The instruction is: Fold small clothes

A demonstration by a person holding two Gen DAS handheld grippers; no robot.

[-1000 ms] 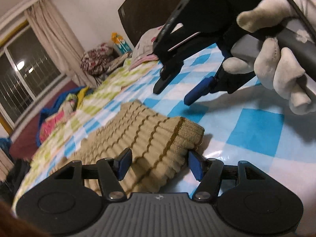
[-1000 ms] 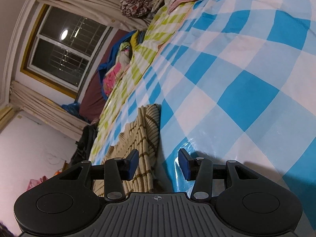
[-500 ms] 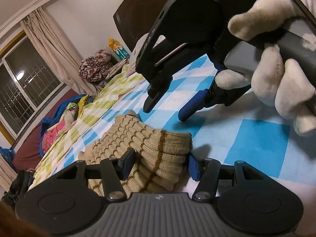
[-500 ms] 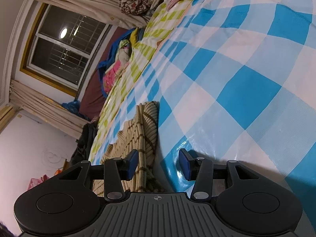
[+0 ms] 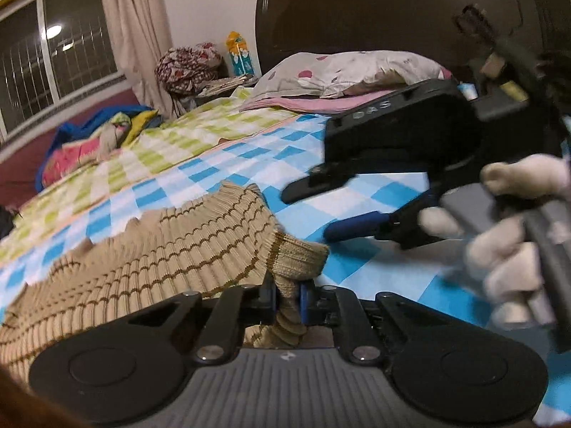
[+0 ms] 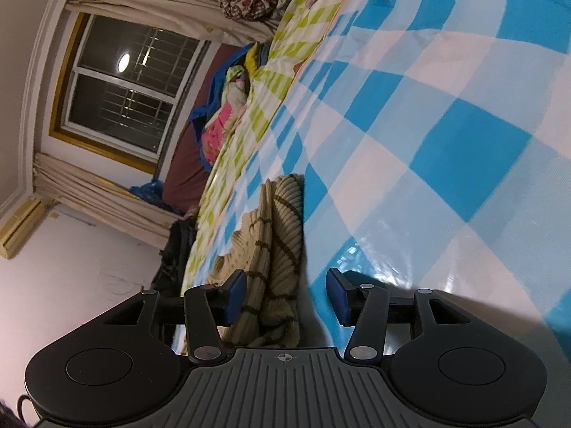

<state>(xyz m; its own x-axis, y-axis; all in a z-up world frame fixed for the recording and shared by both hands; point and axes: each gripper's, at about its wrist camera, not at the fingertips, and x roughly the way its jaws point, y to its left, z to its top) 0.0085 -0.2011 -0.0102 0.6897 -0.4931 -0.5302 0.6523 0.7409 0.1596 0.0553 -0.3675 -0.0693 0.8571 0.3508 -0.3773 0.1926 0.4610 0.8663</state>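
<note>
Only the left wrist view shows the left gripper (image 5: 287,297) pinching the beige knit garment (image 5: 171,249); the right gripper (image 6: 287,297) stands wide apart, holding nothing.

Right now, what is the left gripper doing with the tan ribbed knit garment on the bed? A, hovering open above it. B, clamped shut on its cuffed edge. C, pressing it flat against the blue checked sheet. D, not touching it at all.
B: in the left wrist view the left gripper has its blue pads closed on a bunched fold of the tan knit garment at its brown-striped cuffed edge.
</note>
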